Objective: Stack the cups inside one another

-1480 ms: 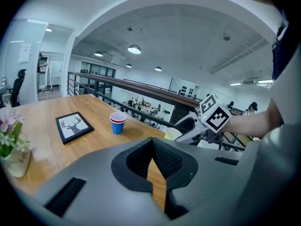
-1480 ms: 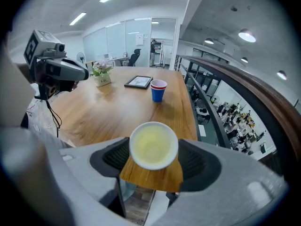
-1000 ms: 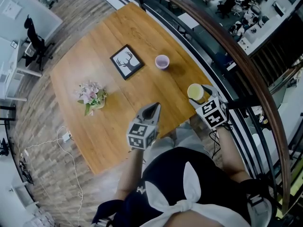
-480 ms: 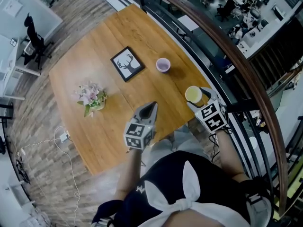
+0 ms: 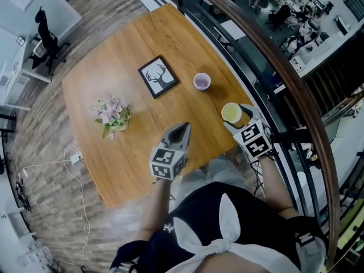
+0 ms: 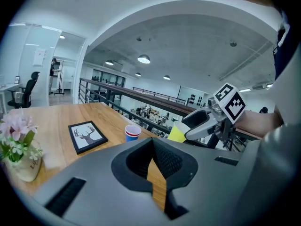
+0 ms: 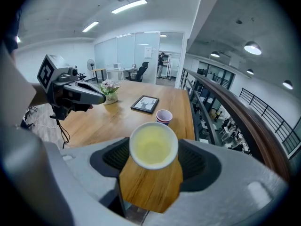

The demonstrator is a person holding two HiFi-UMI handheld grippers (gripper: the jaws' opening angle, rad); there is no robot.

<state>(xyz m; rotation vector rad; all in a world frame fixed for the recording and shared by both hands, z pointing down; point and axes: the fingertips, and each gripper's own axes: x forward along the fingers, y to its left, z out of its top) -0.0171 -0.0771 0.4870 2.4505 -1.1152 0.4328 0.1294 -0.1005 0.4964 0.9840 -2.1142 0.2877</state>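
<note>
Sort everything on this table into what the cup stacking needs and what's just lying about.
Needed: yellow cup, clamped in the right gripper; blue cup, standing free.
Lying about: framed deer picture; flower vase.

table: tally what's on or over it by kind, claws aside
yellow cup: 1
cup stack: 1
deer picture: 1
flowers: 1
total: 4
</note>
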